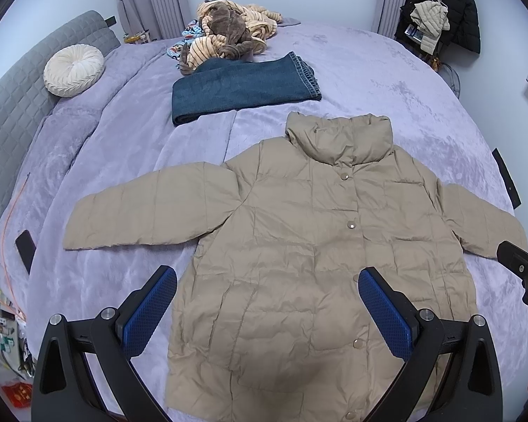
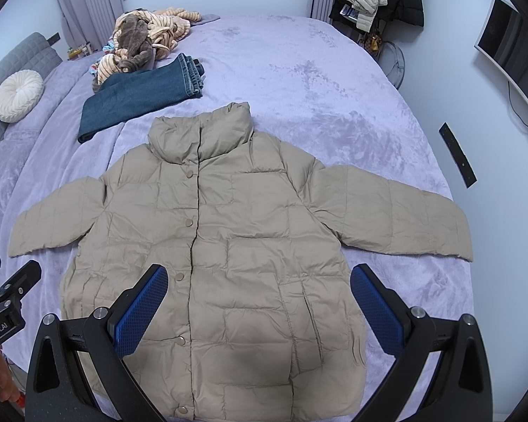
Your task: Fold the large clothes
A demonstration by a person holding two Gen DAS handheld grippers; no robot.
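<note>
Tan puffer jacket [image 1: 292, 246] spread flat, front side up, filling the centre of both views on the lilac bed cover [image 1: 387, 81]. Snaps closed down the placket, collar standing toward the top of frame, both sleeves stretched out sideways. Nothing folded yet, by the look of it.

Left gripper [image 1: 267, 309] hovering low in frame above the hem, jaws spread wide, nothing between the blue pads [image 1: 151, 313]. Right gripper [image 2: 258, 306] likewise wide apart and empty, low in the right wrist view, over the lower body of the jacket.

Likely first move: sleeves in. Best to pinch near a cuff: left sleeve [image 1: 140, 207] at middle left of the left view, right sleeve [image 2: 404, 211] at middle right of the right view. Worth catching both layers of the slippery shell, not just the top skin, then sweeping each sleeve across the chest, flat along the snap line. Puffy fill probably springs back, so pressing down after each fold advisable.

Folded jeans [image 1: 243, 88] and a heap of striped plush things [image 1: 228, 31] sitting beyond the collar in the upper part of frame, well apart from the jacket; no obstacle to the fold.
</note>
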